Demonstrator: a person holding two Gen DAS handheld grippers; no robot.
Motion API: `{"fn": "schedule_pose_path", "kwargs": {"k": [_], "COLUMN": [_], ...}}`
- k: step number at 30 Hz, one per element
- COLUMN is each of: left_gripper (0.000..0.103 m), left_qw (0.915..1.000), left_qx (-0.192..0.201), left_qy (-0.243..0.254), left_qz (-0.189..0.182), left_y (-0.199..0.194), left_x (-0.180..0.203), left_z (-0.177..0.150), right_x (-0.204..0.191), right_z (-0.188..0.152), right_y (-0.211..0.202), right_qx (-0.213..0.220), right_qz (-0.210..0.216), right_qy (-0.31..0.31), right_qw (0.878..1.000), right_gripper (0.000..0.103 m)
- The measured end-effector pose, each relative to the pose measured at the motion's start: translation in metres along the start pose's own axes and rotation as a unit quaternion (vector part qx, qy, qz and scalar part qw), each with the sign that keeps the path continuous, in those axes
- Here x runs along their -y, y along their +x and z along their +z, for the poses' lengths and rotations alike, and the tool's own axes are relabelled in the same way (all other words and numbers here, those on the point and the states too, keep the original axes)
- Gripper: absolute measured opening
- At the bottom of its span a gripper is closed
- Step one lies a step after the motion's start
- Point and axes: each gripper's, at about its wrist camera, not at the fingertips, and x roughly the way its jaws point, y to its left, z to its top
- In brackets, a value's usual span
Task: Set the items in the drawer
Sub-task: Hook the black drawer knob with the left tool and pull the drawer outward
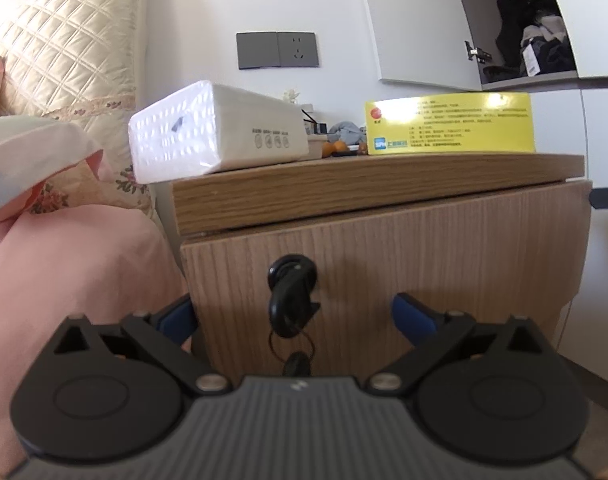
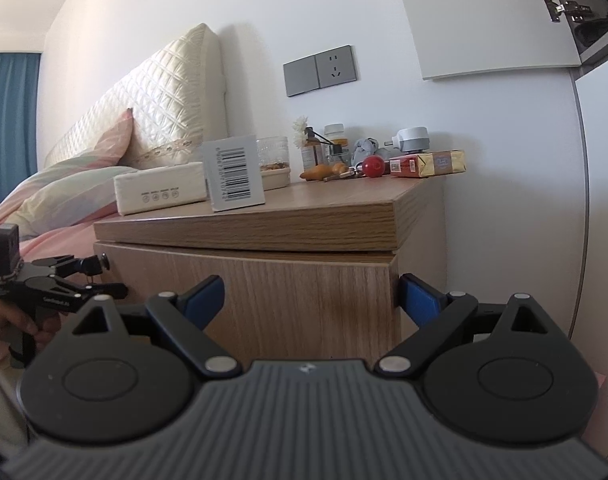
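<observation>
A wooden nightstand has a shut drawer front [image 1: 383, 272] with a black key [image 1: 290, 296] in its lock. My left gripper [image 1: 292, 316] is open, its blue fingers on either side of the key, close to the drawer front. On the top stand a white tissue pack [image 1: 216, 132] and a yellow box [image 1: 449, 124]. My right gripper [image 2: 311, 300] is open and empty, facing the nightstand's corner [image 2: 391, 256]. The right wrist view shows the left gripper [image 2: 104, 276] at the drawer front, the tissue pack [image 2: 160, 192] and the box's barcode end [image 2: 236, 172].
A bed with pink sheet [image 1: 64, 264] and pillows [image 1: 72, 52] lies left of the nightstand. Small clutter sits at the back of the top: a red ball [image 2: 373, 166], a cigarette pack [image 2: 427, 164], bottles [image 2: 335, 140]. A white wall with a socket [image 2: 335, 66] is behind.
</observation>
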Motion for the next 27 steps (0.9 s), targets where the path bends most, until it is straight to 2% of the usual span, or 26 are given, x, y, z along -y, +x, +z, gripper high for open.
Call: {"fn": "schedule_pose_path", "kwargs": {"k": [9,16,27], "left_gripper": [0.101,0.103,0.103], "left_qw": [1.0000,0.9996,0.9997], "left_qx": [-0.007,-0.004,0.005], "left_qy": [-0.002,-0.026,-0.012], "left_qz": [-0.004,-0.008,-0.019], "left_y": [-0.016,-0.028,-0.028], "left_x": [0.003,0.003,0.002], "left_z": [-0.001,-0.001,-0.003], "right_x": [-0.003,-0.005,-0.012], "right_z": [-0.001,-0.003,-0.007], "right_y": [-0.016,-0.030,-0.025], "right_qx": [-0.005,-0.008,0.005], "right_qz": [0.017,0.035,0.013], "right_qy": [0.003,-0.005,-0.005], "right_qw": [1.000,0.999,1.000], "right_gripper": [0.097,0.097,0.096]}}
